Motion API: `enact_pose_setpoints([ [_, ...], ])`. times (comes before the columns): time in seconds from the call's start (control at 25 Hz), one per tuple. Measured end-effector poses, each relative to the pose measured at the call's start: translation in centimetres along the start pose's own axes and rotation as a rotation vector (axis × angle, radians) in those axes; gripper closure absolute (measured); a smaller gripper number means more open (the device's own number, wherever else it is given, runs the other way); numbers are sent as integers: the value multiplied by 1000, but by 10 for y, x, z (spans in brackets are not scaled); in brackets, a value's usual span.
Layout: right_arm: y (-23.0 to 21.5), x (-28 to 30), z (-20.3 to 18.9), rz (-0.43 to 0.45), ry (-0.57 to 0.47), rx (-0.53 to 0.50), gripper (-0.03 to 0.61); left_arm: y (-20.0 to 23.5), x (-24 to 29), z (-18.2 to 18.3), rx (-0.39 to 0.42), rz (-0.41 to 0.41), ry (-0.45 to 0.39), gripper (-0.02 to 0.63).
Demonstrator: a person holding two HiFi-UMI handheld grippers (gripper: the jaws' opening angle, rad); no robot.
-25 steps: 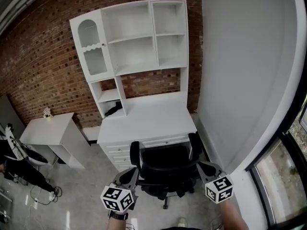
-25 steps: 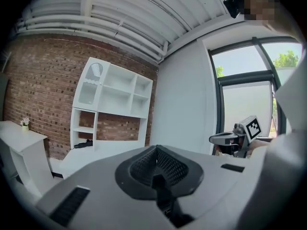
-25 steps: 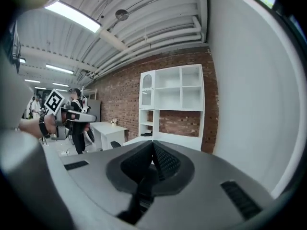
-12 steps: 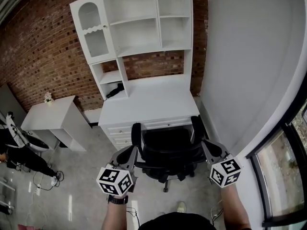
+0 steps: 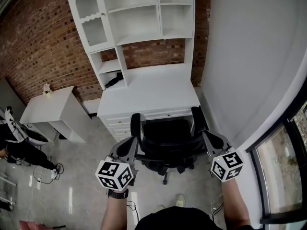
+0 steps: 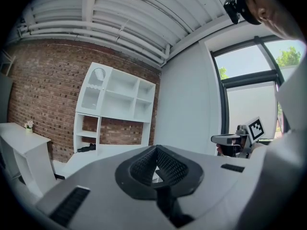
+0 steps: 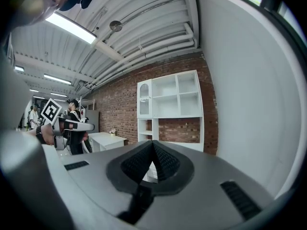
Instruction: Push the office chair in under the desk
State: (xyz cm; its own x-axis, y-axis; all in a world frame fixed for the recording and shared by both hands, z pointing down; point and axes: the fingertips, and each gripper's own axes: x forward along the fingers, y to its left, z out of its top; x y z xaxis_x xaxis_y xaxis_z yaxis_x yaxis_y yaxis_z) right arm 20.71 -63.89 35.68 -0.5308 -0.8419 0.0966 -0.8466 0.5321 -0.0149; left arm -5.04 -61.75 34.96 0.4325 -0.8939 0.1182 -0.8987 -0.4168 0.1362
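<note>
The left gripper (image 5: 129, 146) is clenched on nothing; in its own view the pads meet with only the room beyond them. Held blunt like this, it serves as a pusher at the left edge of the office chair (image 5: 165, 143). That chair stands ahead of and between the two claws, facing the desk (image 5: 148, 97), with its seat at the kneehole and its backrest well out. The right gripper (image 5: 207, 138) is likewise clenched and empty. It sits at the backrest's right edge, so the pair can drive the chair in straight. Whether either tip actually touches the backrest is hard to tell from the head view.

Far left of the left claw stand a small white table (image 5: 48, 113) and a person (image 5: 17, 147), neither in the path. Ahead-left of that claw, the drawer stack (image 5: 116, 127) borders the kneehole. The armrests (image 5: 135, 128) rise beside the desk front and may catch it. Just right of the right claw runs the grey wall (image 5: 240, 56), which leaves little room for swinging wide.
</note>
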Motion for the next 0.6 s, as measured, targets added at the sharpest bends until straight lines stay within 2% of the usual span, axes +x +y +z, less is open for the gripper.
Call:
enact_pose_setpoints([
  [0.6,-5,6,-1,18,4,-14,574,-1,4,-2,-4,12,2,607],
])
